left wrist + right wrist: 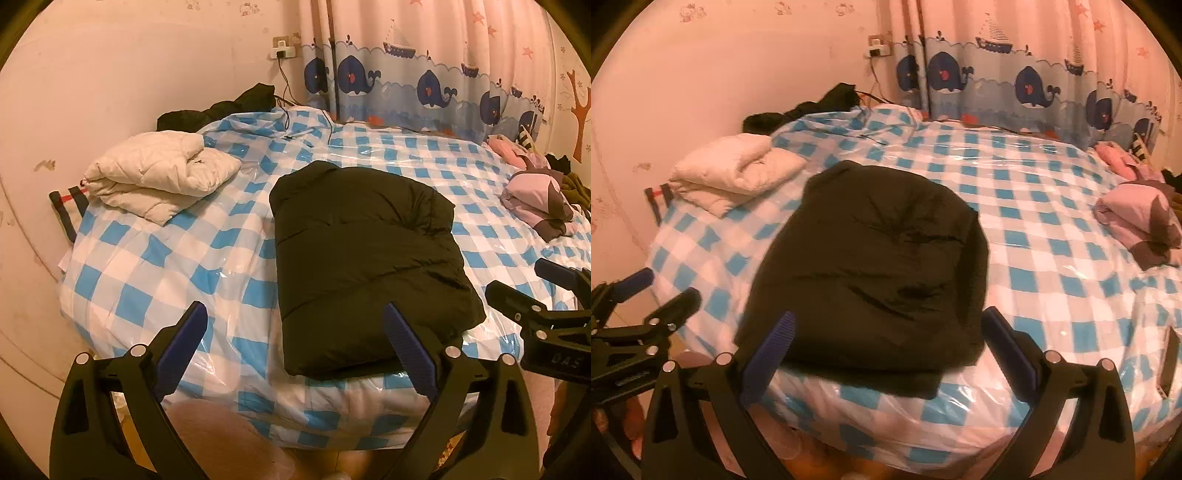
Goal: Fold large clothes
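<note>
One black jacket point(364, 258) — folded, puffy, rectangular.

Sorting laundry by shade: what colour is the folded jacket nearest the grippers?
Black jacket; clearest in the left wrist view.

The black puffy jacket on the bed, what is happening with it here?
A person holds two grippers above the near edge of the bed with the blue-and-white checked cover. The black puffy jacket lies folded into a compact bundle. The left gripper and right gripper are both open and hold nothing. A folded white quilted jacket lies aside.
</note>
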Available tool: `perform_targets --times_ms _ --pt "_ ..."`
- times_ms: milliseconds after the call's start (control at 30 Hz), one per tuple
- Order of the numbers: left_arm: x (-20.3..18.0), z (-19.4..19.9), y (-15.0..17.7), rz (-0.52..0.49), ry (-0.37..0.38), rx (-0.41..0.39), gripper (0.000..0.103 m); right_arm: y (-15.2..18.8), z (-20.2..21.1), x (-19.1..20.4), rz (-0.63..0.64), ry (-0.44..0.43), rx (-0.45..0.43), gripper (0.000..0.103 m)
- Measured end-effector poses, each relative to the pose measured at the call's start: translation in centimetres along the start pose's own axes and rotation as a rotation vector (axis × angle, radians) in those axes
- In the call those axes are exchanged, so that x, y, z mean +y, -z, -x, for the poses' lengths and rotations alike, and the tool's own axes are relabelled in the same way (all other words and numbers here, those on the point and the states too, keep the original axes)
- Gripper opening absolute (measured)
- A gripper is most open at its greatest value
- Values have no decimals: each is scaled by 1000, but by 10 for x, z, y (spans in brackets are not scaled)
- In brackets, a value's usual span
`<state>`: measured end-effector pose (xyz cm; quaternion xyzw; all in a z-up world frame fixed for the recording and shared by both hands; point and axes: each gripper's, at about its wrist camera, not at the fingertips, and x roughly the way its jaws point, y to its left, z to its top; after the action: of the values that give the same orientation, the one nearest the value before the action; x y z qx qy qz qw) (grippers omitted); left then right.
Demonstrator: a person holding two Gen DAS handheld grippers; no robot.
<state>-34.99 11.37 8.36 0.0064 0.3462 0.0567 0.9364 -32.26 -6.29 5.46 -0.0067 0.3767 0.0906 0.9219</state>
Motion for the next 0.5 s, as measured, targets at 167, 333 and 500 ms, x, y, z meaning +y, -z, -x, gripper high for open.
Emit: perform_targets --times_ms 167,333,500 --pt "-1 -1 0 -1 5 6 92 -2 1 -1 5 31 3 97" --pt "-3 -7 2 1 29 40 92 -3 -2 -1 9 49 33 97" --pt "-4 -12 4 9 48 68 93 -2 -4 1 18 61 51 97"
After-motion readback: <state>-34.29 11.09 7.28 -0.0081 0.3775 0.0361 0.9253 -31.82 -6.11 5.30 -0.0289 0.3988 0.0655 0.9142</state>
